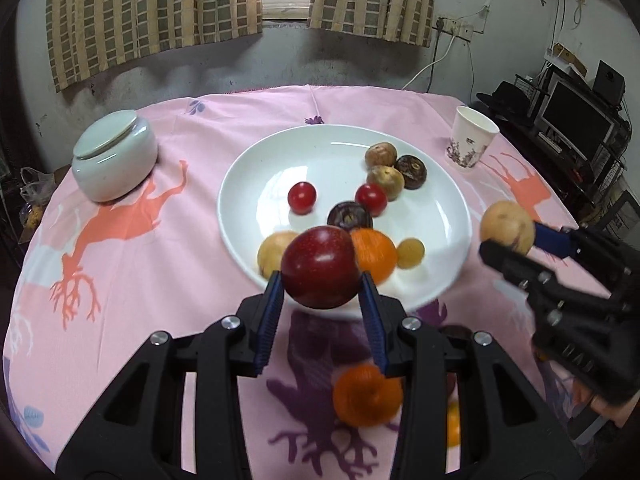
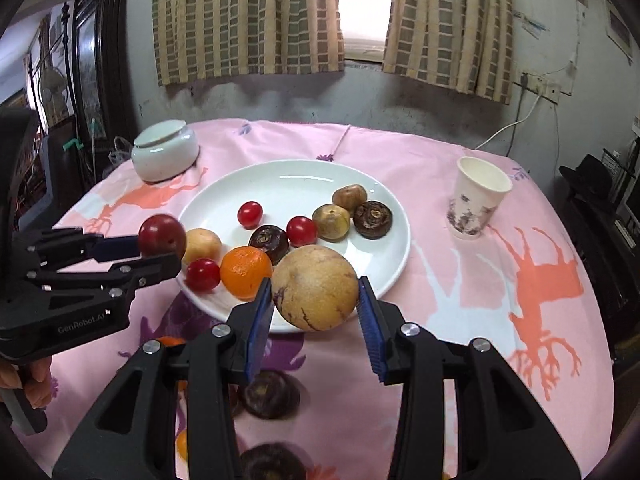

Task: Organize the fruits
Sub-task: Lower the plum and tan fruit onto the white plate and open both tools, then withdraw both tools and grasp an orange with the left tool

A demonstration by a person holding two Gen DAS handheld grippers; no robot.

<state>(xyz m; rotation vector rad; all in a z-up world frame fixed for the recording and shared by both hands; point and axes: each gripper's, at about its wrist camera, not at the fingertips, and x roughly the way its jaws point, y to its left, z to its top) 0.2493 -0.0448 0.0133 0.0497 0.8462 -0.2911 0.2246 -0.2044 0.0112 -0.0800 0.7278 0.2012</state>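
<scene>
Plums first, on the left: the left gripper (image 1: 321, 292) is clamping a dark red plum (image 1: 319, 267) between its blue pads, and in its own view the fruit is hanging over the near rim of the white plate (image 1: 280, 148), just in front of a yellow fruit (image 1: 272, 254) and an orange (image 1: 374, 254) already lying there. The drop point is lying straight ahead of the jaws and a little below them, so the coming move is looking like a short forward carry and a release.

Moving rightward, the right gripper (image 2: 316, 312) is gripping a larger tan fruit (image 2: 315, 288), which is sitting over the plate's near right edge in its view; seen from the left camera it is hanging just outside the right rim. Judging by that, the left hand is standing nearer an open landing spot.

More fruit is waiting on the pink tablecloth (image 1: 160, 264) below both grippers, including a second orange (image 1: 366, 396) and dark round fruits (image 2: 270, 398).
</scene>
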